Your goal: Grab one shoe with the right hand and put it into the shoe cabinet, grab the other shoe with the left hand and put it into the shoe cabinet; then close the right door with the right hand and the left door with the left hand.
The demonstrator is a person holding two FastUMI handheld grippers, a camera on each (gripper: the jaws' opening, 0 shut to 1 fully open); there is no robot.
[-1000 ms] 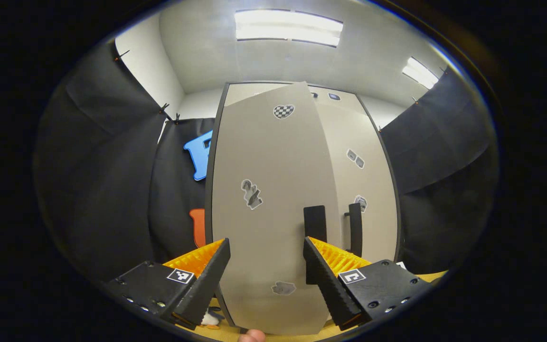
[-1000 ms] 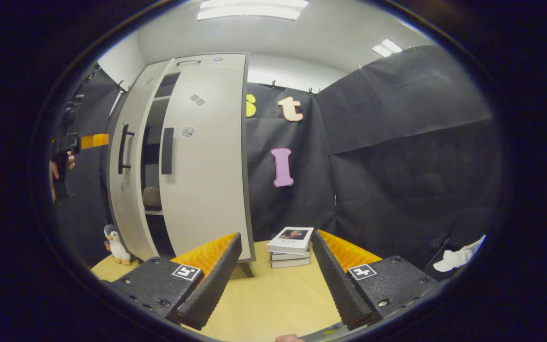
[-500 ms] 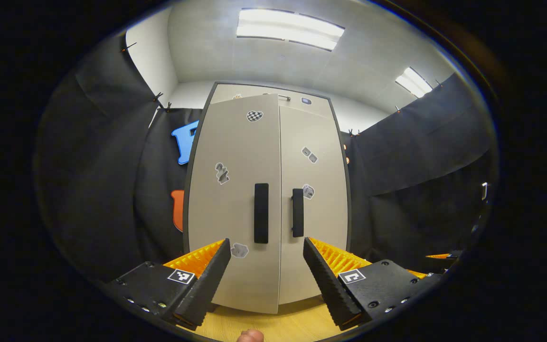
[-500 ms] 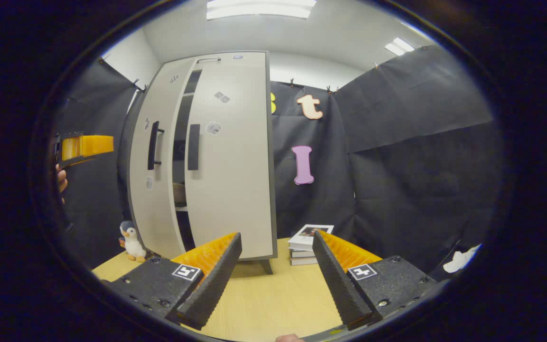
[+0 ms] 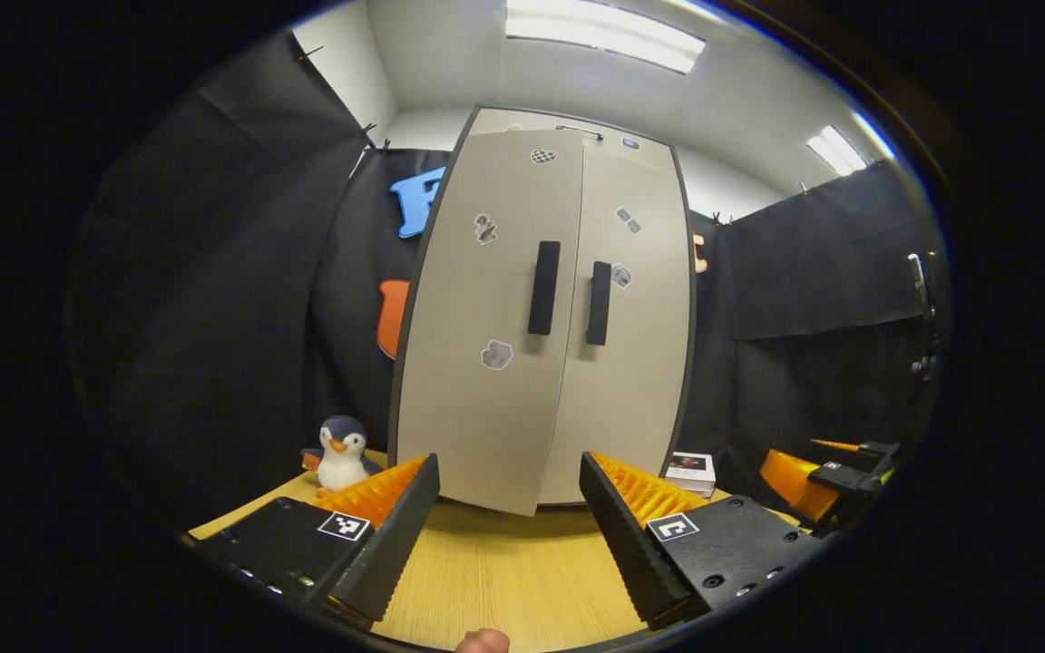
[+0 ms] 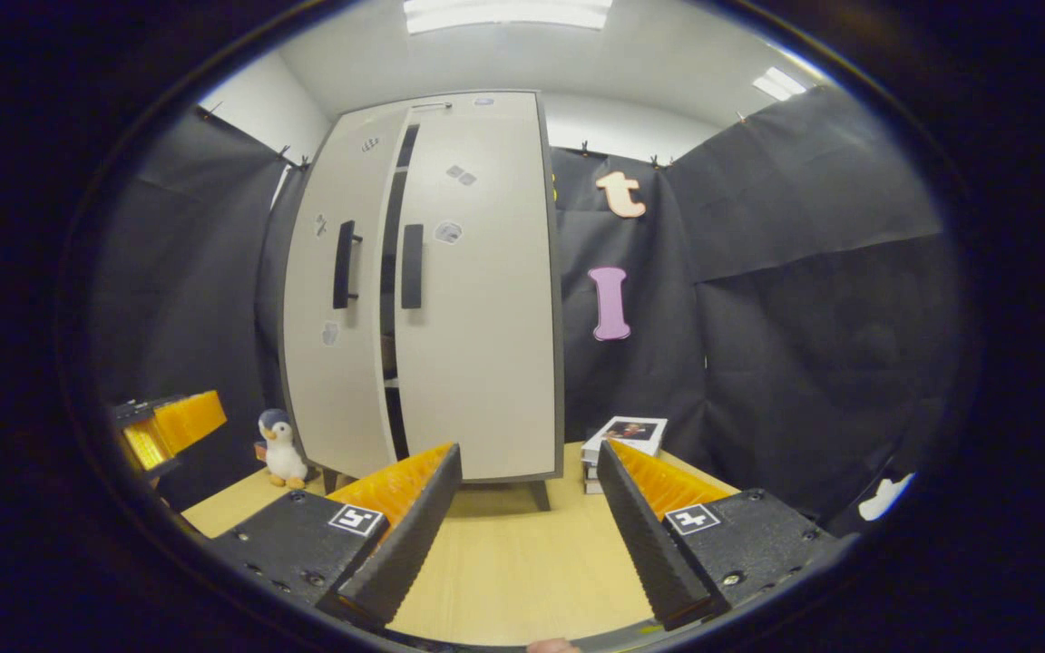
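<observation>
Leaving a dark gap, the left door [image 6: 338, 299] is not quite shutting on the shoe cabinet [image 6: 477, 299]; both grippers' fingers [image 5: 395, 535] [image 6: 414, 535] are spreading wide, holding nothing, so it may be swinging open again

A wooden table [image 6: 504, 562] with a toy penguin [image 6: 282, 449] near its left edge and a stack of books [image 6: 618, 440] toward its right.
</observation>
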